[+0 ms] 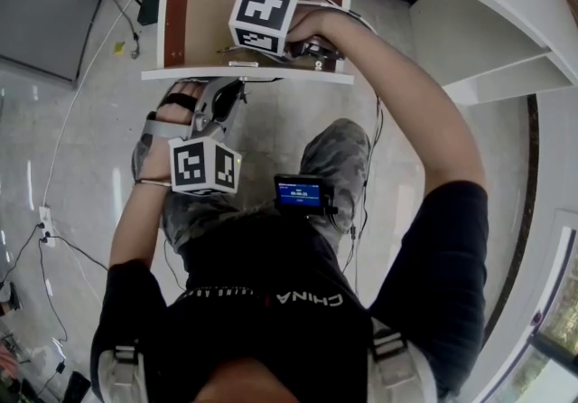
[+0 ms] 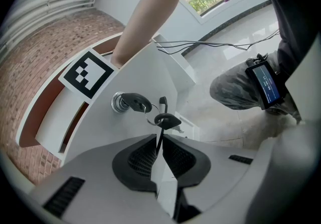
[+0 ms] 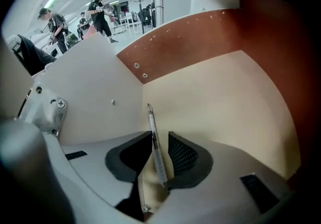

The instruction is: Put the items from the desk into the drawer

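Grippers: two. The right gripper (image 3: 160, 137) reaches down into the drawer. The left gripper (image 2: 160, 140) sits just below the drawer's white front edge.
Marker cubes: two. One marker cube (image 1: 265, 13) rides on the right gripper over the drawer's front edge, and the other cube (image 1: 206, 166) rides on the left gripper.
Drawer: one drawer (image 1: 244, 75), pulled out, with a tan floor and brown side walls.
Pen: one pen (image 3: 157, 147), inside the drawer over the tan floor. Its far tip points at the corner where a white wall meets a brown wall.
Right gripper's jaws: parted a little wider than the pen, which slants through the gap with its near end close to the right-hand pad. Whether the pads press on it cannot be told.
Keys: two on one ring. The first key (image 2: 131, 101) sits in the lock (image 2: 117, 102) on the drawer front. The hanging key (image 2: 167, 120) dangles from the ring, blade down.
Left gripper's jaws: closed together on the hanging key's thin blade.
Screen device: one screen device (image 1: 299, 194) with a blue display, at the person's waist.
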